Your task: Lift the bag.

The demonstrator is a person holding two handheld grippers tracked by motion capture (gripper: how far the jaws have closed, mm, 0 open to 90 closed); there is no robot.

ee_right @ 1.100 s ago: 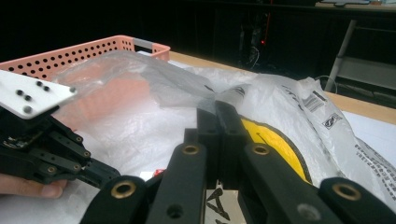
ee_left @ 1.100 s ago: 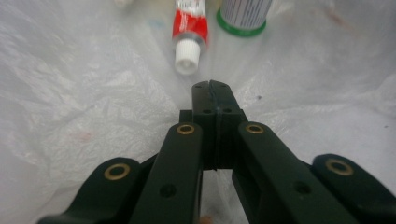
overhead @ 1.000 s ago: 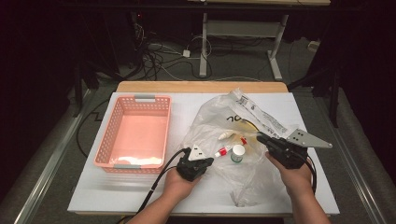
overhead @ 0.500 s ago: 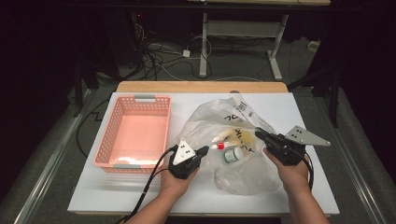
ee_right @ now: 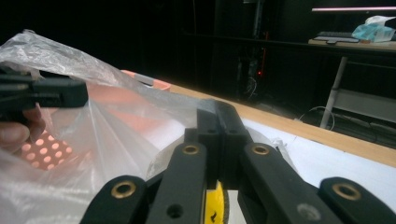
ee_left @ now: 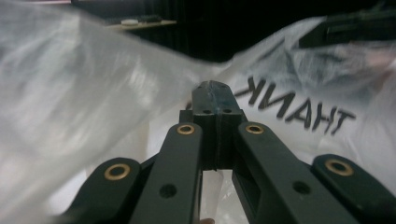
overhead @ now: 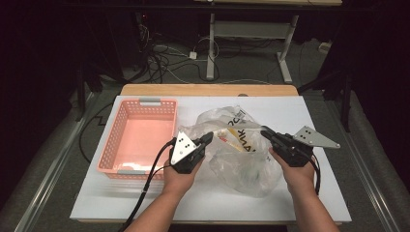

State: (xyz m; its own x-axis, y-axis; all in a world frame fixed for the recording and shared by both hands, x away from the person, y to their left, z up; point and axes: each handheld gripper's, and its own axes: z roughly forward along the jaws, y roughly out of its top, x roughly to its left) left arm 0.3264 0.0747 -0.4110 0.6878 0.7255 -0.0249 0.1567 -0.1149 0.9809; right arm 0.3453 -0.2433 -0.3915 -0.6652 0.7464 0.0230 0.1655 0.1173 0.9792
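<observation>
While both tongs are pressed together on the clear plastic bag (overhead: 241,154), the left tongs (overhead: 207,138) pinching its left edge and the right tongs (overhead: 265,131) its right edge, the bag hangs lifted between them over the white tabletop (overhead: 270,205) (contents blurred, something yellow inside). The step in hand looks like opening or emptying it. Next likely calls for tipping its mouth toward the pink basket (overhead: 138,137) beyond, keeping both pinches firm.
</observation>
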